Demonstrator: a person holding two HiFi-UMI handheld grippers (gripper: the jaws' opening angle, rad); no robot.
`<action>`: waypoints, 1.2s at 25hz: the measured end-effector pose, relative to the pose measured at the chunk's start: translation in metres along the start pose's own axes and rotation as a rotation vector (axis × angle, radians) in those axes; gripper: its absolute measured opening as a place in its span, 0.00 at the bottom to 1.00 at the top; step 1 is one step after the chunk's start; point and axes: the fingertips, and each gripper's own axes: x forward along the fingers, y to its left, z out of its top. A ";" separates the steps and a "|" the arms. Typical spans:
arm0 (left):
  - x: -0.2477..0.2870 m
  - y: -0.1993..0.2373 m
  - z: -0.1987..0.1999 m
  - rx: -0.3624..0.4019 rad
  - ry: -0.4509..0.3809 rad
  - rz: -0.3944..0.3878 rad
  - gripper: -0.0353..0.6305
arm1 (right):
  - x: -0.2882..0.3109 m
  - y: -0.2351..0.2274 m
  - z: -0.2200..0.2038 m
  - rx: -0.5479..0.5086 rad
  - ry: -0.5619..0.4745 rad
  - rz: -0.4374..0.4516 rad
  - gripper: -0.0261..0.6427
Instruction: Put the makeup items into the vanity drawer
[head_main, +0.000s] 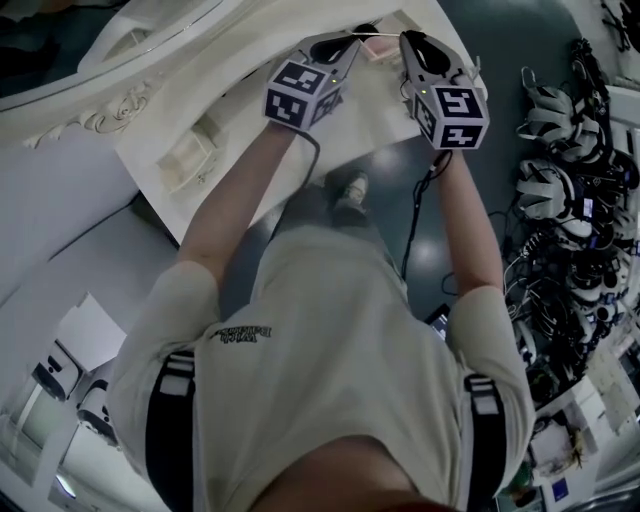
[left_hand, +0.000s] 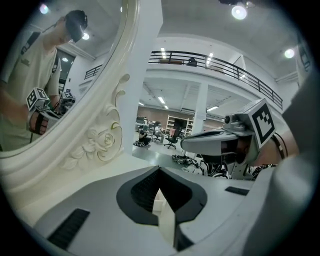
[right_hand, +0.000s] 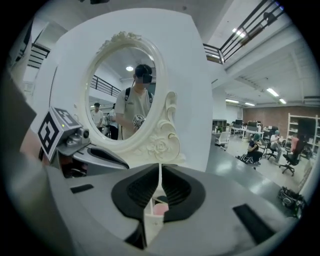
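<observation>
Both grippers are held out over the far end of the white vanity top (head_main: 235, 110). My left gripper (head_main: 345, 42) has its jaws together in the left gripper view (left_hand: 160, 186), with only pale vanity surface showing in the wedge behind the tips. My right gripper (head_main: 412, 42) is close beside it on the right. Its pads (right_hand: 172, 187) stand almost together, with only a thin pale slit between the tips (right_hand: 160, 172). A small pink makeup item (right_hand: 159, 210) shows low in that gap, beneath the jaws. I cannot tell whether it touches them. The drawer is hidden.
An ornate oval mirror (right_hand: 125, 85) stands just beyond the grippers and reflects the person. A shallow recessed tray (head_main: 190, 160) sits on the vanity's left part. Helmets and cables (head_main: 560, 190) crowd the floor at right. White boxes (head_main: 75, 340) lie at lower left.
</observation>
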 end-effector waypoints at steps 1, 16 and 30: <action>-0.004 -0.002 0.007 0.009 -0.014 0.002 0.07 | -0.007 0.000 0.010 0.004 -0.026 -0.006 0.06; -0.119 -0.070 0.148 0.235 -0.280 -0.009 0.07 | -0.159 0.041 0.163 -0.079 -0.373 0.003 0.05; -0.209 -0.154 0.184 0.364 -0.440 -0.052 0.07 | -0.260 0.096 0.180 -0.023 -0.485 0.066 0.05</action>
